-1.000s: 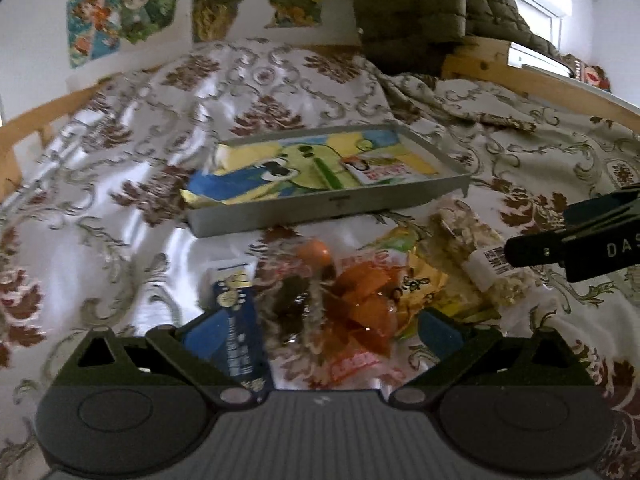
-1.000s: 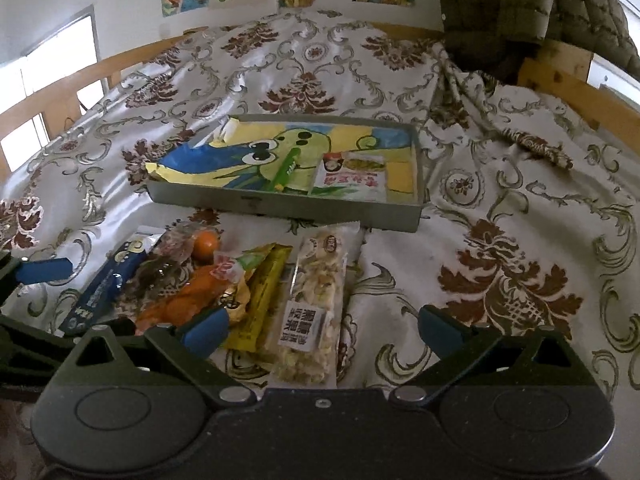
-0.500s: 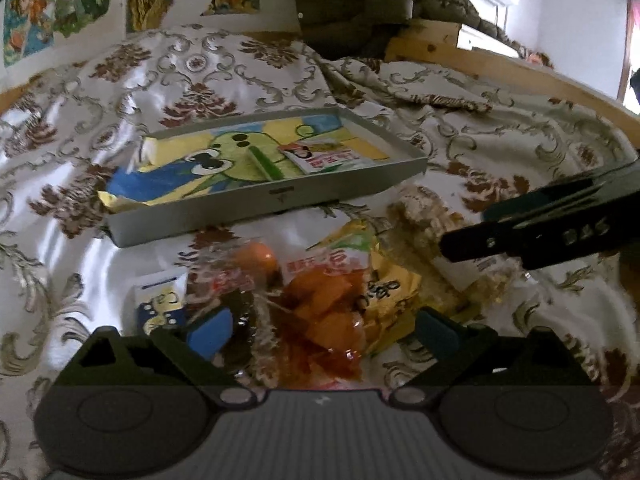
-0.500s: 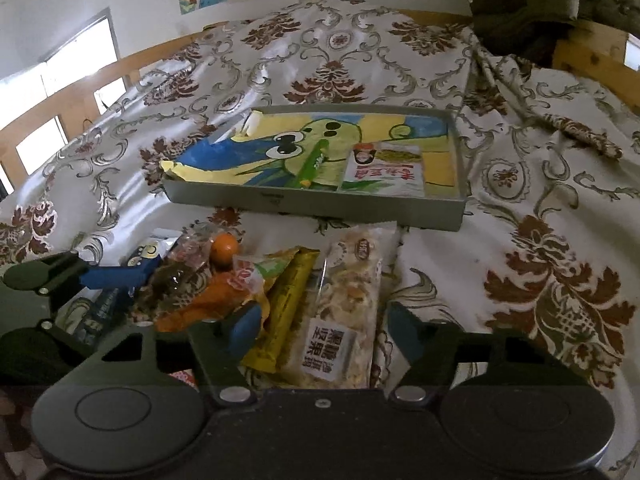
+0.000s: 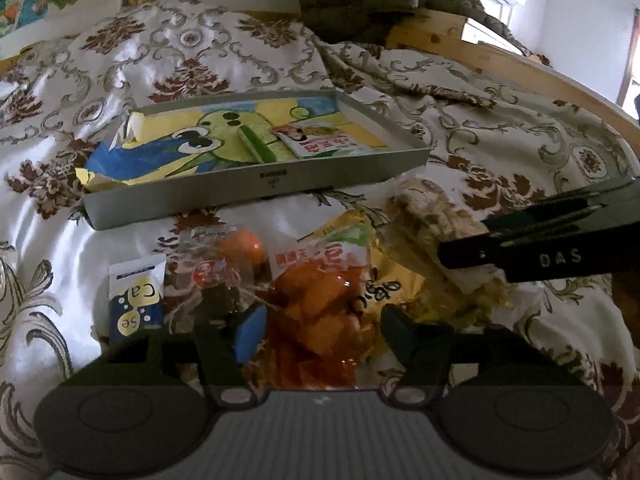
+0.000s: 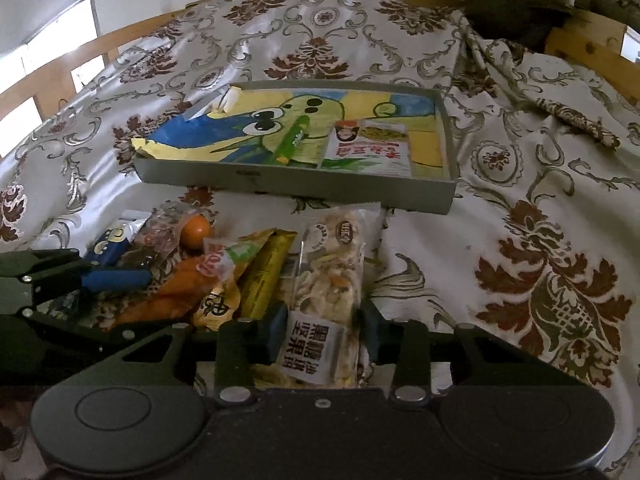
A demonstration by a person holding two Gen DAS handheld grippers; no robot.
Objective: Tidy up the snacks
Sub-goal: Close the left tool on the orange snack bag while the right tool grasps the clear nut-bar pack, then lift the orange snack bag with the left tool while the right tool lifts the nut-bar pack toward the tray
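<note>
Right gripper (image 6: 322,334): jaws closing, the clear packet of pale nut crisps (image 6: 326,280) lying between them. Its blue pads sit at the packet's two long edges near the labelled end; whether they already press is not clear, so I count it as not yet gripped. Taking the packet across its narrow width looks deliberate, since the wrapper is long and floppy and would fold if taken by a corner.

Left gripper (image 5: 320,332): jaws also closing, straddling the orange dried-fruit bag (image 5: 320,320). The left pad is against crinkled film at the bag's edge, the right finger just clear of it. Not gripped yet, by my reading. The bag is soft and slick, so a pinch on loose film alone may slip.

Both tools point down into the same heap on the patterned bedspread (image 6: 540,240). Also in the heap: a blue-and-white sachet (image 5: 136,300) at the left edge, a small orange fruit (image 5: 240,246) under clear wrap, and a yellow bar wrapper (image 6: 268,272) between the orange bag and the nut crisps. The packets overlap, so lifting one may drag its neighbour.

Beyond the heap, well within reach, a shallow grey tray (image 6: 300,190) lined with a green cartoon drawing. It already holds a green stick (image 6: 294,140) and a red-and-white packet (image 6: 368,148), lying side by side and flat. I judge this tray to be the destination; its left part is free.

Step in hand: two simultaneous pickups, one per hand.
</note>
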